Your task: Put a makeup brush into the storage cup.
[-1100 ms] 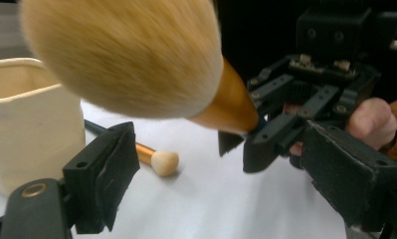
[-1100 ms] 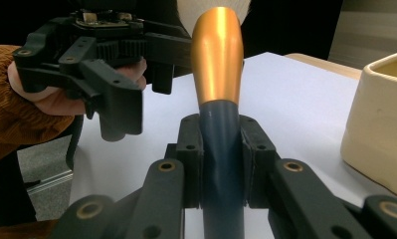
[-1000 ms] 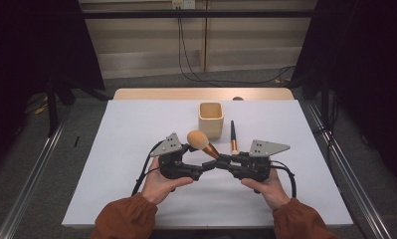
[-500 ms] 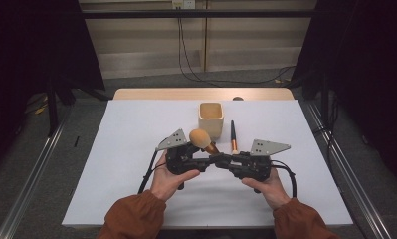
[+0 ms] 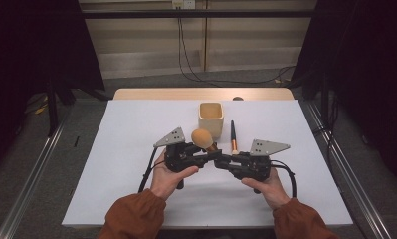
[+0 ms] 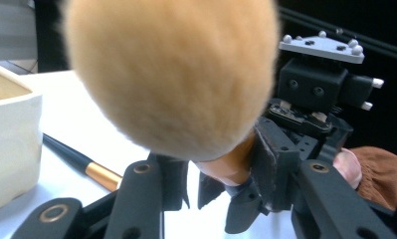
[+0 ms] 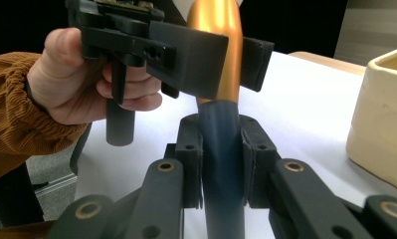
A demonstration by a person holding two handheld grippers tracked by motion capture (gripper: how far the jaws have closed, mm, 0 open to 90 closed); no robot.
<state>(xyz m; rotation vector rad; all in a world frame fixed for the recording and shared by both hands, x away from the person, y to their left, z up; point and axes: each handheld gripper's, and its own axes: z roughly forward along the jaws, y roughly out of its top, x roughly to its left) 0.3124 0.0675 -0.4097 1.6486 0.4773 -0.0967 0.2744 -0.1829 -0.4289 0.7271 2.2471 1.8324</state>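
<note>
There are two brushes: one big brush (image 5: 202, 138) with a round orange-tan head, and one thin brush (image 5: 232, 137) with a dark handle and a copper band. There is one cream square cup (image 5: 210, 118). There are two claws, the left claw (image 5: 209, 156) and the right claw (image 5: 217, 158), and two hands that carry them. There is one white tabletop (image 5: 111, 149). On the floor behind it, a few dark cables run; their exact number I cannot count.

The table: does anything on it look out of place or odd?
Nothing spilled or broken. One oddity: the thin brush lies loose on the table beside the cup, while both hand-held grippers clamp the big brush.
</note>
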